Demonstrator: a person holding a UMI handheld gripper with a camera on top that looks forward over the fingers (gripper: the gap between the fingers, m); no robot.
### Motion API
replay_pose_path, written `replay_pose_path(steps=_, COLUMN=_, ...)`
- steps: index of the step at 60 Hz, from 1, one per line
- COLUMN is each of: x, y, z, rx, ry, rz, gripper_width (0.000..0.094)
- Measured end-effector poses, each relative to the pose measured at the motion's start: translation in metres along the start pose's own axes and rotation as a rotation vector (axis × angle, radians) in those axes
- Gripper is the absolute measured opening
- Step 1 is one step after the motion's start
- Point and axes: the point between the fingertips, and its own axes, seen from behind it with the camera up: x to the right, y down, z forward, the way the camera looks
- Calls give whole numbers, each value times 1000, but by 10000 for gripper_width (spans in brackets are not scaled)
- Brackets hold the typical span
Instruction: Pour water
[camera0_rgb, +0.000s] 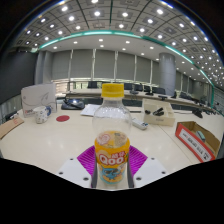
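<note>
Left of the bottle (112, 140) a red disc (63, 118) lies on the bench (40, 140) — the bottle itself, yellow-capped and upright, is clenched between the pink pads of the hand-held gripper (112, 160) — and right of it sits a cardboard box (200, 138).

Gripper (112, 160) level, aimed fwd over table's near edge; purple pads (87, 160) either side of bottle (112, 140), pressed vs its sides, gripping.
</note>
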Motion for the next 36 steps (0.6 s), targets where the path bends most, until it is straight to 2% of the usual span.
replay_pose_path(steps=7, x=2, y=-10, z=1, rx=-6, ry=15, rz=-49, gripper_width=401)
replay_pose_path(steps=15, x=1, y=-45, z=8, rx=9, ry=52, rz=-140, gripper_width=400)
replay_pose_path(steps=25, x=-21, y=-114, z=33, rx=48, ry=125, rz=-348, gripper_width=401)
replay_pose_path(steps=36, x=-83, y=-218, z=70, rx=138, ry=248, rz=-708, gripper_width=401)
